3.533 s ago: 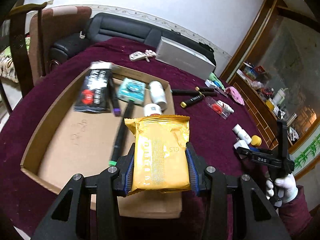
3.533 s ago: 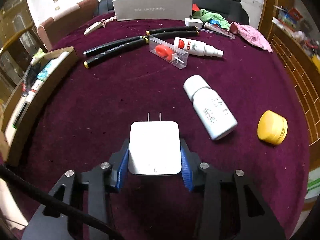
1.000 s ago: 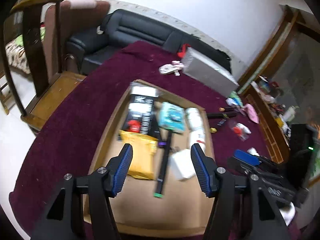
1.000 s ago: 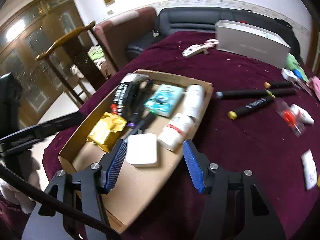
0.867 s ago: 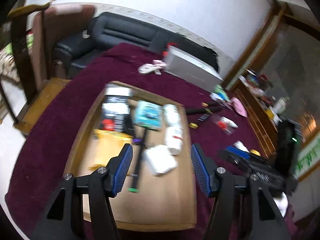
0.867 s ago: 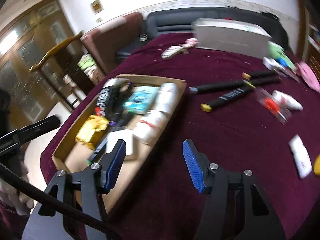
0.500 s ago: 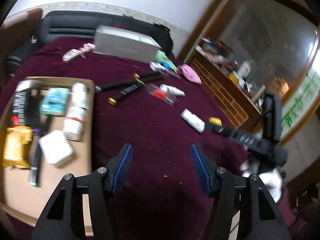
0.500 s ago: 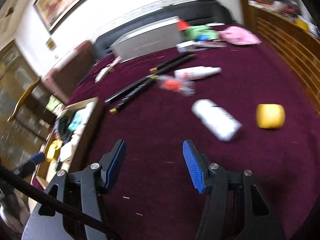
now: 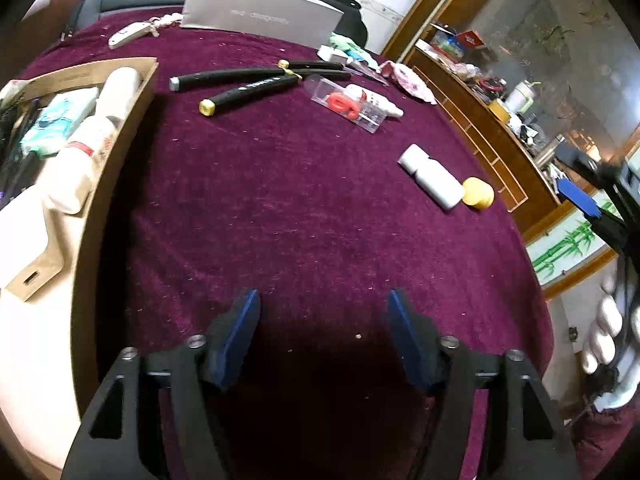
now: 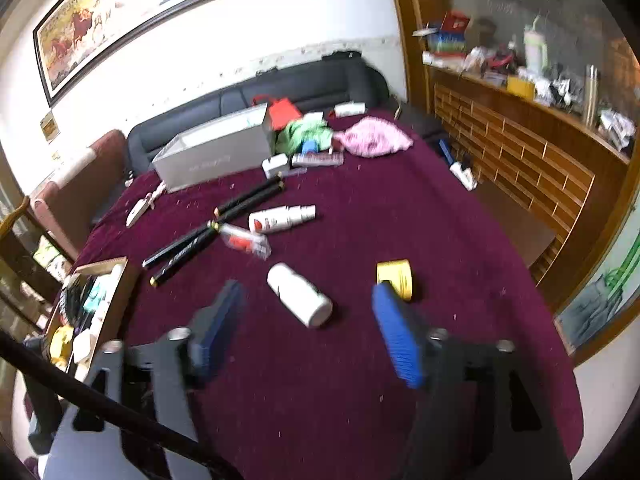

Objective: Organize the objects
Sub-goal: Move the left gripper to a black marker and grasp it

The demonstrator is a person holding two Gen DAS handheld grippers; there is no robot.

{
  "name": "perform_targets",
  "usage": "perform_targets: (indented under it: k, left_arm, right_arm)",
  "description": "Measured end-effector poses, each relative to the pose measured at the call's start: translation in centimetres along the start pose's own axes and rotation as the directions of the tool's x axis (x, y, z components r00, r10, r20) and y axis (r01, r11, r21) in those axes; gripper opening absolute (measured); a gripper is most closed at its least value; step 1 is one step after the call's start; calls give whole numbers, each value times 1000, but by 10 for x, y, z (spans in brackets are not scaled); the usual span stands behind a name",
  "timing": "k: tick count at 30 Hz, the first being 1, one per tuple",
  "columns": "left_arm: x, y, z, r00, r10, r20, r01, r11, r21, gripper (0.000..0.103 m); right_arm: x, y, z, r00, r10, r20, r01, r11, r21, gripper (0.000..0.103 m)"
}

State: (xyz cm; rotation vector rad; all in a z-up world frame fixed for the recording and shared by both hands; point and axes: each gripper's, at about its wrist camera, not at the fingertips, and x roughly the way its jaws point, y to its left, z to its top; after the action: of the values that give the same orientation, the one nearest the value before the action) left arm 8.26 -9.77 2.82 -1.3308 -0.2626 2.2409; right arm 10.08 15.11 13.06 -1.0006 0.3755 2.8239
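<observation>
While both tools spread wider, empty, the right tool (image 10: 306, 322) faces a white plastic bottle (image 10: 300, 295) lying near the maroon surface's (image 10: 360, 380) right edge; light, smooth, liable to roll, best pinched across its middle.

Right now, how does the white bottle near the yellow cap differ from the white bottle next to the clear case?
The plain bottle is stubby and unmarked, with a wide cap; the spray bottle is slimmer, has a red label and tapers to a narrow nozzle. The plain bottle lies alone near the yellow cap; the spray bottle lies beside the clear case. Both are white and lie on their sides on the purple cloth.
</observation>
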Motion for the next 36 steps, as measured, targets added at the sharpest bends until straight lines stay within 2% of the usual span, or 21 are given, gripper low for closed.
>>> perform_targets:
  k: [1,4,7,13,16,20,22,24,25,27,29,30,32,33,36]
  left_arm:
    - [1,0,0,1000,-19,2,19,1000,1,80]
    - [1,-5,-5,998,-60,31,59,998,35,95]
    - [1,-6,-4,998,-66,24,65,996,53,100]
    - [1,-1,-2,992,-119,28,118,992,32,101]
    - [0,2,-1,990,-137,32,136,991,12,101]
    - [1,-1,0,992,-128,21,127,992,19,101]
    - [4,-7,5,996,-81,-22,82,996,24,100]
    - [7,-8,14,996,-56,-62,56,998,-12,100]
    - [5,-8,25,998,-25,-57,24,999,-21,100]
    - [0,-12,45,998,66,-13,-66,998,18,100]
    - [-1,-19,73,983,178,38,-181,980,88,100]
    - [2,-21,85,976,211,52,-216,969,123,100]
    - [18,-22,113,949,304,85,-315,928,199,100]
    - [31,-19,127,934,347,87,-357,906,227,100]
    - [67,-12,152,912,405,61,-405,867,289,97]
  right_arm:
    - [6,1,1,1000,7,-9,-7,1000,5,78]
    - [41,13,6,996,49,-78,-47,999,22,78]
    - [72,20,8,988,66,-139,-61,997,41,78]
    - [103,15,7,984,65,-164,-56,997,59,78]
    - [115,5,9,981,93,-171,-78,993,94,78]
    - [125,-3,14,980,122,-159,-109,990,88,78]
    - [127,-5,19,979,147,-143,-136,987,83,78]
    - [127,-10,24,977,177,-120,-169,983,78,78]
    - [126,-14,26,976,190,-106,-182,980,78,78]
    - [125,-21,26,971,221,-87,-213,973,89,78]
    - [129,-32,24,955,278,-101,-264,956,132,78]
    - [133,-36,23,944,306,-121,-285,945,159,78]
    - [139,-43,21,914,377,-148,-339,913,228,78]
    - [140,-45,20,908,391,-152,-348,905,246,78]
    - [138,-45,21,906,398,-143,-355,899,255,78]
